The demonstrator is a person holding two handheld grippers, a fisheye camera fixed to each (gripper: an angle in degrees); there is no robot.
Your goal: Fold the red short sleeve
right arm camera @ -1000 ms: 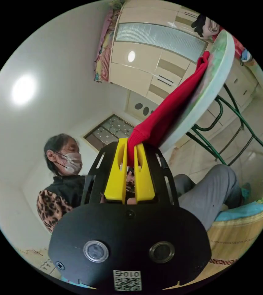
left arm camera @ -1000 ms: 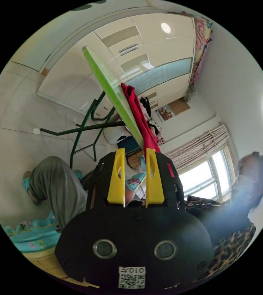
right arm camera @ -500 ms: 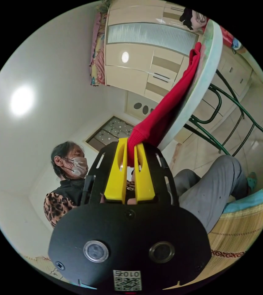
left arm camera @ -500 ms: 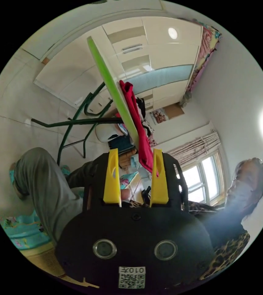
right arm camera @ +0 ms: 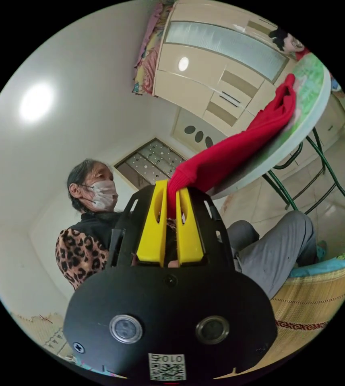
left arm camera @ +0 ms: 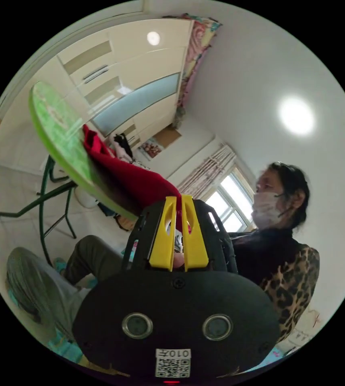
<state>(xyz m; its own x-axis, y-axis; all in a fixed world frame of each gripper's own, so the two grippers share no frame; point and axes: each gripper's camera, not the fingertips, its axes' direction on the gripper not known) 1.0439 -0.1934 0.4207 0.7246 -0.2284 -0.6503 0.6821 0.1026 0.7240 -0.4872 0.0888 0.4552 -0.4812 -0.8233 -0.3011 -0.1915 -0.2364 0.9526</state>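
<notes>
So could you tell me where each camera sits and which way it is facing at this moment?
Left gripper view: rides behind the left claw, low beside the green table, looking up along the red short sleeve toward the cupboards; the person's torso and knees show.
Right gripper view: rides behind the right claw, aimed up at the red short sleeve, the table and the ceiling; the person's torso and legs show.
Shared: the garment, table, cupboards and person.
</notes>
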